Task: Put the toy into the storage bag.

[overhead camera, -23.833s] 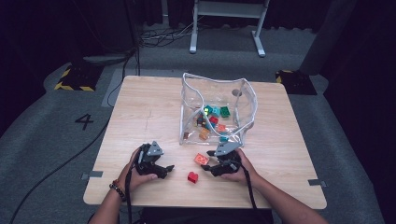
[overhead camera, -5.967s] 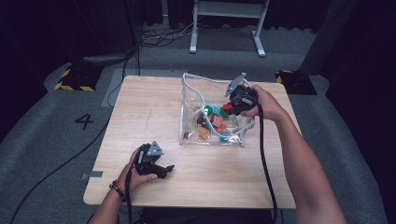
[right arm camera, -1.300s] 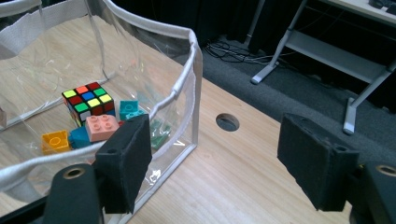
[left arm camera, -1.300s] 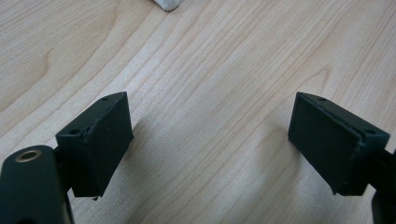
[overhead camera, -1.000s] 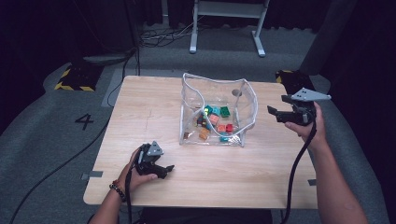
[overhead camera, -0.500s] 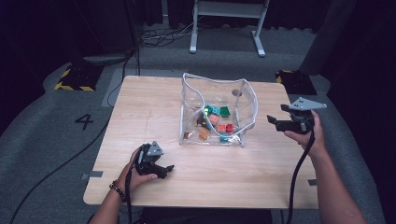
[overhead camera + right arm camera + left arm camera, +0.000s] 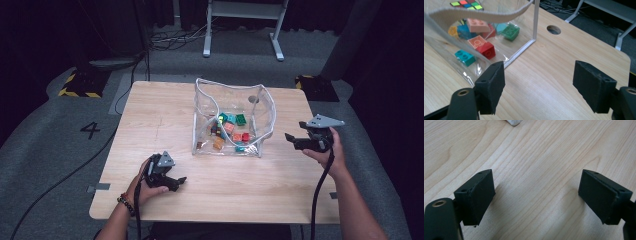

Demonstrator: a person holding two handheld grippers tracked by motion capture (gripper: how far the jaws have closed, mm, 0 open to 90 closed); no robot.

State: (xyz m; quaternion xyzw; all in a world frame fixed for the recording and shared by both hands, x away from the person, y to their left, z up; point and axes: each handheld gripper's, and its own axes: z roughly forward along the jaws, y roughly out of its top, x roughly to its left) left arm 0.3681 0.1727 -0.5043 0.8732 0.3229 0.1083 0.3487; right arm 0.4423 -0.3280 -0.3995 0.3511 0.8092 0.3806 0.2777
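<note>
Clear bag [image 7: 232,122] stands upright at mid-desk [image 7: 150,115], holding all the coloured toy bricks [image 7: 229,131]; none lie loose on the wood. Right tongs [image 7: 295,141] hover beside the bag's right wall, jaws apart and empty, with the red brick [image 7: 487,50] just inside that wall. Left tongs [image 7: 177,182] rest on the desk near the front edge, jaws apart, gripping nothing. Judgement: the loading step appears complete. The next move would likely call for setting the right tongs down or grasping the bag's white strap [image 7: 479,13].
</note>
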